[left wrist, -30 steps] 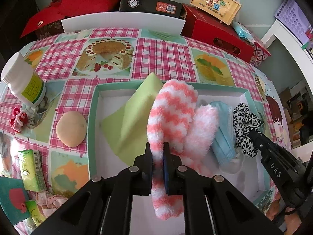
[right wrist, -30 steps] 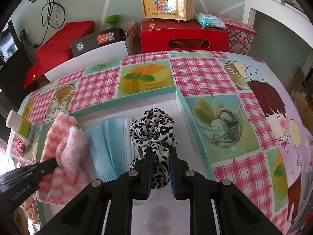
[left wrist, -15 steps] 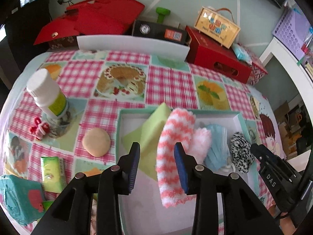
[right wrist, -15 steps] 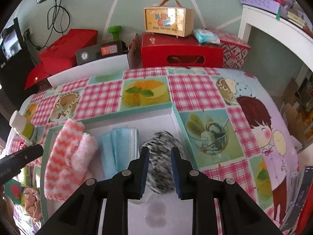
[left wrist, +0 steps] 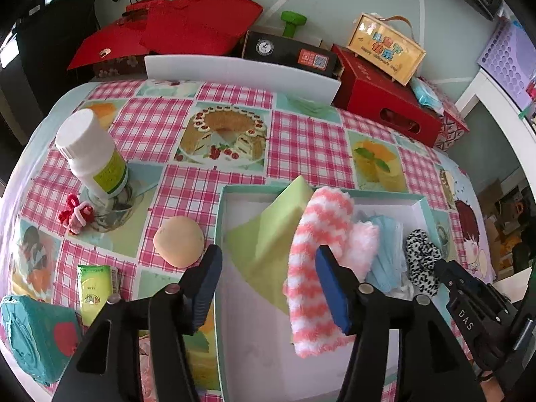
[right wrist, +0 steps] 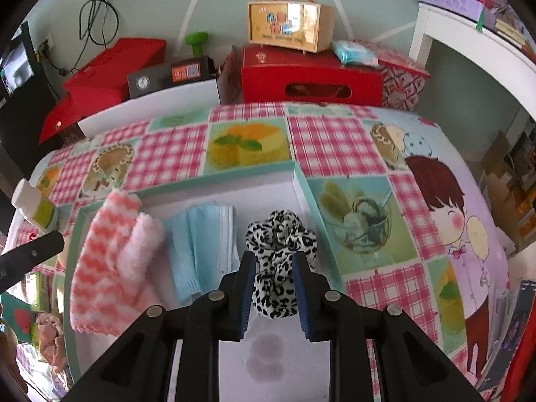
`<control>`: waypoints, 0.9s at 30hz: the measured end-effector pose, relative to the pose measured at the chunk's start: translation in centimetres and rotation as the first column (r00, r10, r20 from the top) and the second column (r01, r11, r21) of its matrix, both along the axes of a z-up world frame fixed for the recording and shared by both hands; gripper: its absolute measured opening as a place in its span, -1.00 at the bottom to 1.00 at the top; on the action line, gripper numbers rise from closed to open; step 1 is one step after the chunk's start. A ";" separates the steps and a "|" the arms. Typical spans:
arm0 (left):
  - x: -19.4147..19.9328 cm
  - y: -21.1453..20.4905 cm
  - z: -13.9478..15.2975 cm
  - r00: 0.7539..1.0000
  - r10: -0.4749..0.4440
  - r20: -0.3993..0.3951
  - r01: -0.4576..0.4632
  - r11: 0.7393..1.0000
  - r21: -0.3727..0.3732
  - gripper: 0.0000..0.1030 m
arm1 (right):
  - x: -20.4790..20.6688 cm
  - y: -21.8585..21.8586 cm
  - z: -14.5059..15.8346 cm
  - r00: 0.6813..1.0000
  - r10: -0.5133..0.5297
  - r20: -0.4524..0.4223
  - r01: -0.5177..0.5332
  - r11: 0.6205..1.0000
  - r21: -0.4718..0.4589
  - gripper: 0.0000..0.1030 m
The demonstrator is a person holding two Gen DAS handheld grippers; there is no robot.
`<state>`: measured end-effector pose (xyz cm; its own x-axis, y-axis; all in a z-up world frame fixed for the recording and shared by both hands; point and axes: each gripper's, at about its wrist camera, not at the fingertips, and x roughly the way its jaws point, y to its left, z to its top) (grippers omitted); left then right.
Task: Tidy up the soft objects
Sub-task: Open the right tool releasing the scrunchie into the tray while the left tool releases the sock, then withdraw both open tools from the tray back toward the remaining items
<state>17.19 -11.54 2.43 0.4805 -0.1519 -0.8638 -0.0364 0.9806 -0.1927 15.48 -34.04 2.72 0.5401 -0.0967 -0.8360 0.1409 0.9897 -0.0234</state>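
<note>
A teal-rimmed white box holds a green cloth, a pink-and-white striped fuzzy sock, a blue face mask and a leopard-print scrunchie. My left gripper is open wide above the box's near left part, and the sock lies free by its right finger. In the right wrist view the box shows the sock, the mask and the scrunchie. My right gripper is open with the scrunchie between its fingers.
On the checked tablecloth left of the box are a white bottle, a red-and-pink yarn bow, a beige round bun-like object, a green packet and a teal pouch. Red boxes stand at the back.
My left gripper has opened, let go of the striped sock and drawn back. My right gripper has opened off the scrunchie and also drawn back. Both things now lie in the box.
</note>
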 end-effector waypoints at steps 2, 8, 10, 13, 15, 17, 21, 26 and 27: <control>0.1 0.1 -0.4 1.000 0.005 -0.011 -0.005 1.000 0.009 0.16 | 0.1 0.0 -0.3 1.000 -0.002 -0.010 0.002 1.000 -0.004 -0.32; 0.5 0.3 -1.2 0.999 0.019 -0.026 -0.018 0.999 0.035 0.45 | 0.1 0.1 -0.2 1.000 -0.011 -0.008 0.010 1.000 -0.020 0.20; 0.7 0.3 -1.4 0.999 0.023 -0.027 -0.022 0.999 0.046 0.45 | 0.2 0.2 -0.3 1.000 -0.008 -0.016 0.008 0.999 -0.031 0.22; 0.8 0.5 -1.6 0.999 0.053 -0.002 -0.053 0.997 0.065 0.89 | 0.3 0.4 -0.5 1.000 -0.009 -0.026 0.007 0.998 -0.060 0.43; 0.7 0.8 -1.6 0.997 0.073 0.011 -0.074 0.995 0.071 0.98 | 0.4 0.6 -0.5 1.000 -0.016 -0.021 0.014 0.996 -0.090 0.76; 0.8 1.0 -1.7 0.997 0.080 0.009 -0.080 0.994 0.071 0.98 | 0.4 0.7 -0.4 1.000 -0.018 -0.017 0.016 0.993 -0.116 0.90; 0.8 1.1 -1.8 0.996 0.088 0.010 -0.089 0.993 0.080 0.98 | 0.4 0.9 -0.3 1.000 -0.004 -0.011 0.003 0.996 -0.095 0.93; 0.7 1.2 -1.5 0.995 0.093 0.039 -0.096 0.993 0.075 0.99 | 0.4 1.1 -0.3 1.000 -0.004 -0.014 0.002 0.993 -0.116 0.93; 0.7 1.2 -1.4 0.995 0.095 0.043 -0.098 0.992 0.076 0.99 | 0.4 1.1 -0.4 1.000 -0.006 -0.016 0.004 0.993 -0.116 0.93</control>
<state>17.93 -10.31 1.04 0.5232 -0.0356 -0.8515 -0.1259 0.9849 -0.1185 15.92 -32.93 2.34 0.5257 -0.1963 -0.8277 0.1447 0.9795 -0.1404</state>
